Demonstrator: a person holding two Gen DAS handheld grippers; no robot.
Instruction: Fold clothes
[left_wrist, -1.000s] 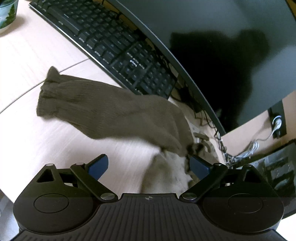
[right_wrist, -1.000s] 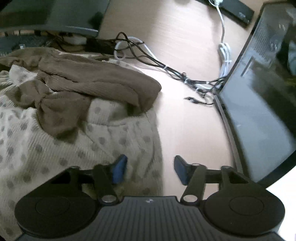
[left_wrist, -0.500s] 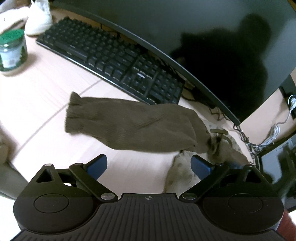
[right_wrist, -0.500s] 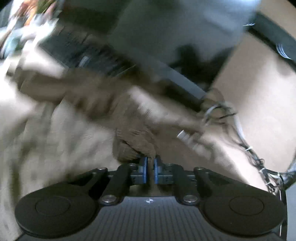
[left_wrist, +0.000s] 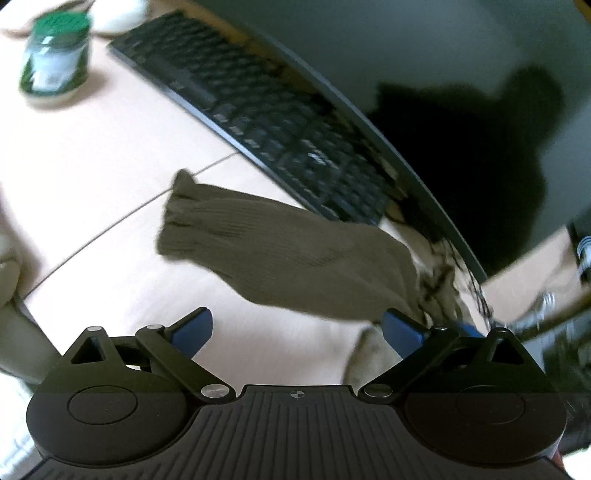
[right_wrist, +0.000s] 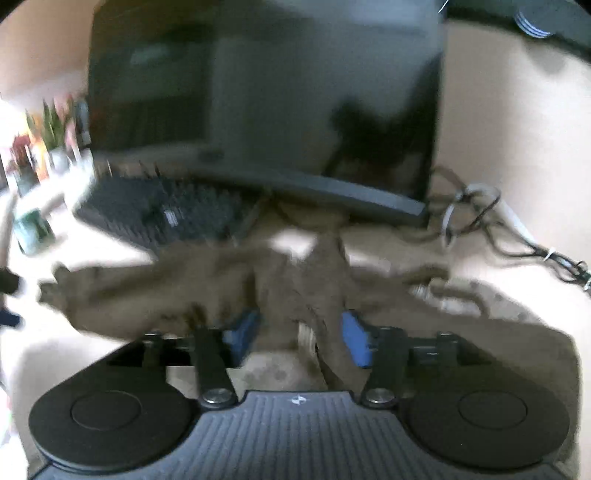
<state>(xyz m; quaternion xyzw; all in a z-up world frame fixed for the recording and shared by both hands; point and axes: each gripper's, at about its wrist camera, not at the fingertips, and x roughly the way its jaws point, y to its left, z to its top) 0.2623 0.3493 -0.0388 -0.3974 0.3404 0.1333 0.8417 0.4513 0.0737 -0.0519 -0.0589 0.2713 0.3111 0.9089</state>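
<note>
1. Right now the right gripper (right_wrist: 299, 338) sits low in its frame with jaws opening; a twist of brown cloth runs up between the blue pads, which no longer pinch it. Half a second back they were nearly shut there, so this looks like a release after a drag.
2. Down low in its own frame, the left gripper (left_wrist: 297, 328) stands wide open over bare desk (left_wrist: 92, 177), holding nothing, as it did a second ago.
3. Mid-frame, the brown sleeve (left_wrist: 280, 254) lies stretched across the desk, cuff toward centre left, further out than a second ago. The spotted garment (right_wrist: 517, 332) lies under it. I'd say the sleeve is laid out but not yet folded.
4. Beyond, the keyboard (left_wrist: 266, 122) touches the sleeve's far edge and the monitor (left_wrist: 424, 55) looms behind; both crowd the folding space.
5. Farthest off, a jar (left_wrist: 55, 62) stands upper left and cables (right_wrist: 480, 214) trail at right, clear of the cloth.
</note>
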